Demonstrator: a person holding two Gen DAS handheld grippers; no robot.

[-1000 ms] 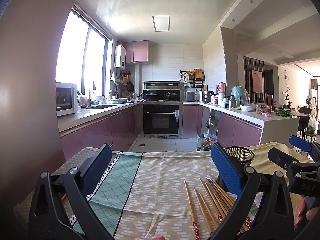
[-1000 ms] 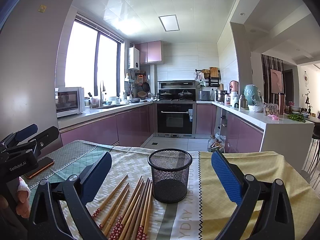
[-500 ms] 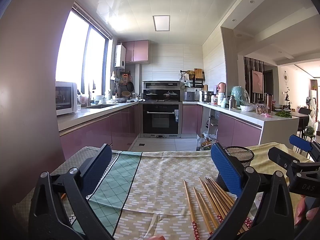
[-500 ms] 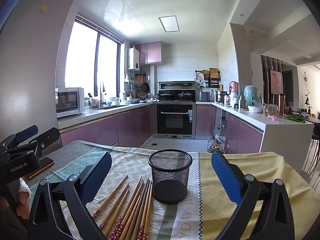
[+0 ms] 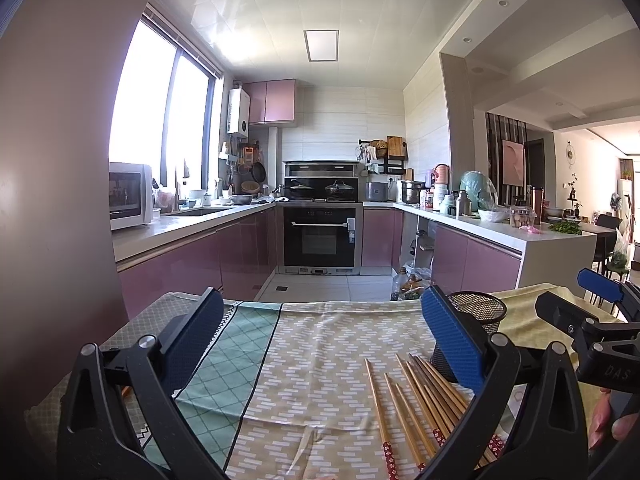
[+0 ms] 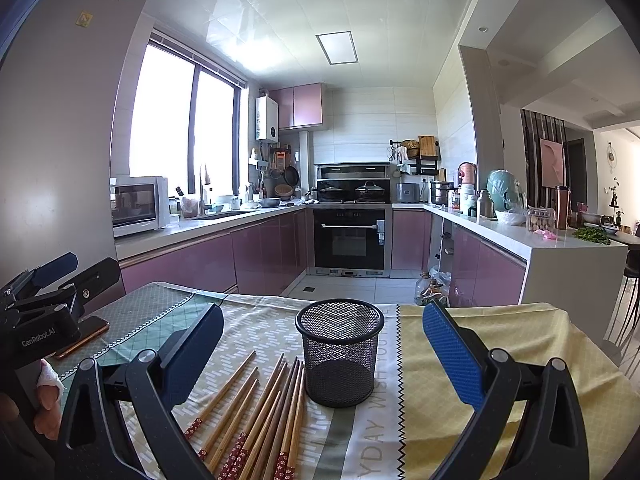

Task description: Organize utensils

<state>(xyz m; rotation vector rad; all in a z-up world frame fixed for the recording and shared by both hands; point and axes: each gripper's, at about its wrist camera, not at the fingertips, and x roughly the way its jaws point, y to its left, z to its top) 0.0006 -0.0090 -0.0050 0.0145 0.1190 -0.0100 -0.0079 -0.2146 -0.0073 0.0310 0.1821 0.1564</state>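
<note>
Several wooden chopsticks (image 6: 264,412) with red flowered ends lie on the tablecloth, just left of a black mesh holder (image 6: 340,350) that stands upright and holds nothing I can see. My right gripper (image 6: 324,346) is open, held above the table with the holder between its blue pads. In the left wrist view the same chopsticks (image 5: 416,396) lie low right, and the holder (image 5: 478,312) is partly hidden behind the right pad. My left gripper (image 5: 320,334) is open over bare cloth, with nothing between its fingers.
A patterned cloth covers the table (image 5: 320,368), green to the left, yellow to the right. A phone (image 6: 82,338) lies at the table's left edge. Beyond the far edge is a kitchen floor, an oven (image 6: 348,240) and purple cabinets.
</note>
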